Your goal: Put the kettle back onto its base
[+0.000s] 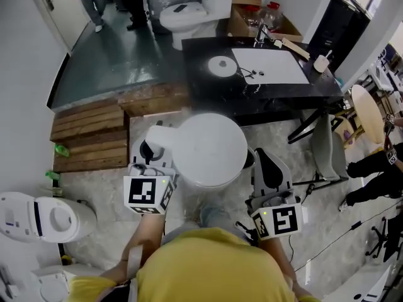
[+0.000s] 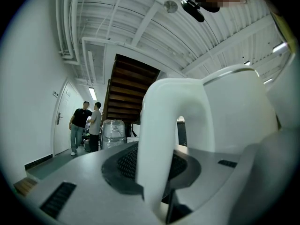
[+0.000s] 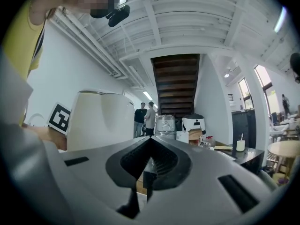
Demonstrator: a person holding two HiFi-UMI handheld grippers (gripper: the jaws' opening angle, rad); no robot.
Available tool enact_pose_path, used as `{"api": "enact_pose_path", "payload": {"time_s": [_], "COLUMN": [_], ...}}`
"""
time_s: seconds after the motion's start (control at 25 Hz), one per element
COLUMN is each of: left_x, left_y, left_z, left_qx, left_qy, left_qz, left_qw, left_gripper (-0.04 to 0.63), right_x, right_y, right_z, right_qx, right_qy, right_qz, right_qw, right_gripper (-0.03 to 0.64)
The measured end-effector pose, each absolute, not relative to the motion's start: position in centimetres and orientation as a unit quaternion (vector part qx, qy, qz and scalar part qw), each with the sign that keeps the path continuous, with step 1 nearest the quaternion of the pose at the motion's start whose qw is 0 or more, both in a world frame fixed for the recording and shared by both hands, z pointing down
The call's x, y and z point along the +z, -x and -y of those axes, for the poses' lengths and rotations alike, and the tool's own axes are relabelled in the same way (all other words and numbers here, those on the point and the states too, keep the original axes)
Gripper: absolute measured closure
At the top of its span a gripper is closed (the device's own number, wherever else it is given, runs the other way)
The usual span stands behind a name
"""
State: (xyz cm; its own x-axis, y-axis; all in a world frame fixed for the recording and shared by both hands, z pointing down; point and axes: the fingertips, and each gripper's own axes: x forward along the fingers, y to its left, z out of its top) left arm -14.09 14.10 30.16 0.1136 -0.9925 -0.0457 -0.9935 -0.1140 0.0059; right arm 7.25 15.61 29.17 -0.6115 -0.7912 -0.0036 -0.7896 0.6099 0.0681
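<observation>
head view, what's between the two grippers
The round white plastic kettle, seen from above in the head view. The left gripper is shut on its handle. The right gripper is beside it, fingers together and empty.

This looks like an industrial hall fitted out as a mock home. A toilet (image 1: 189,16) stands loose by wooden pallets (image 1: 88,134) and a black counter (image 1: 208,93), under bare ceiling pipes (image 2: 65,22) and a dark staircase (image 3: 176,83).

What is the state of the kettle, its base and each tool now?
Kettle: upright, lid down, held off its base.
Kettle base: on the black table, nothing on it.
Left tool: shut on the kettle handle.
Right tool: shut, empty.
</observation>
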Motion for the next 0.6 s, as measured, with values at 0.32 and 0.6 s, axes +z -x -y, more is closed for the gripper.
{"api": "enact_pose_path", "payload": {"time_s": [0.32, 0.6], "left_x": [29.9, 29.8], "left_y": [13.4, 13.0], "left_z": [-8.8, -3.8], "left_qx": [0.019, 0.021], "left_qy": [0.736, 0.729], "left_qz": [-0.676, -0.684], "left_qw": [0.018, 0.021], "left_gripper": [0.500, 0.500], "right_x": [29.8, 30.1], "right_y": [-8.1, -8.6], "right_z": [-9.6, -4.2], "right_qx": [-0.025, -0.024], "right_qy": [-0.429, -0.419], "right_qz": [0.903, 0.908], "right_qw": [0.014, 0.014], "right_gripper": [0.601, 0.601]}}
